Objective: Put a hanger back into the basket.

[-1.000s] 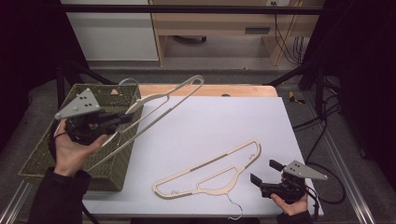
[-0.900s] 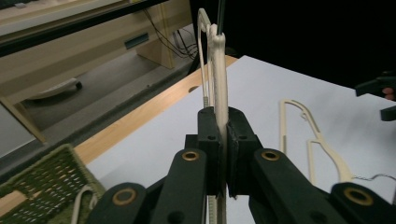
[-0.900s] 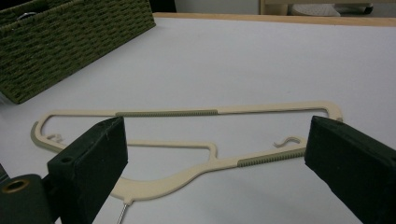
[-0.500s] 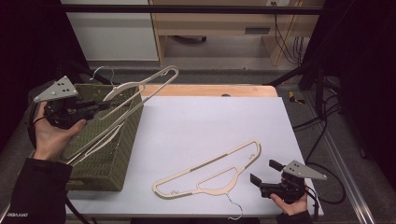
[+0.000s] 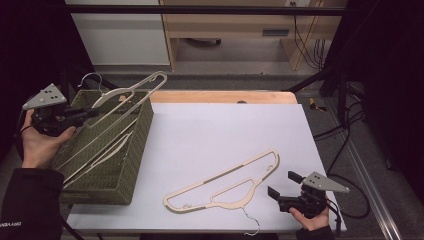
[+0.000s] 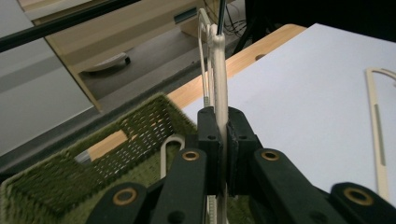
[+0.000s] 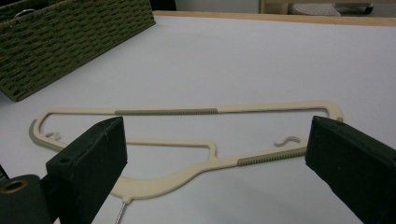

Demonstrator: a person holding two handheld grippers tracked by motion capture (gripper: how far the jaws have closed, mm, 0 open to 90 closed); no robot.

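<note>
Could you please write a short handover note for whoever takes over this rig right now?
Left gripper: shut on a cream hanger, held tilted over the green woven basket.
Right gripper: open, holding nothing, near the table's front right corner.
Second hanger: flat on the white table, just ahead of the right gripper.
Done: at least one hanger seems to lie in the basket already.
Left: lower and release the held hanger, then probably bin the one on the table.

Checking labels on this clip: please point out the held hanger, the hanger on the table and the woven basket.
held hanger [image 5: 131,91], high view, on its upper arm.
hanger on the table [image 5: 223,174], high view, on its long bar.
woven basket [image 5: 137,145], high view, on its right wall.
</note>
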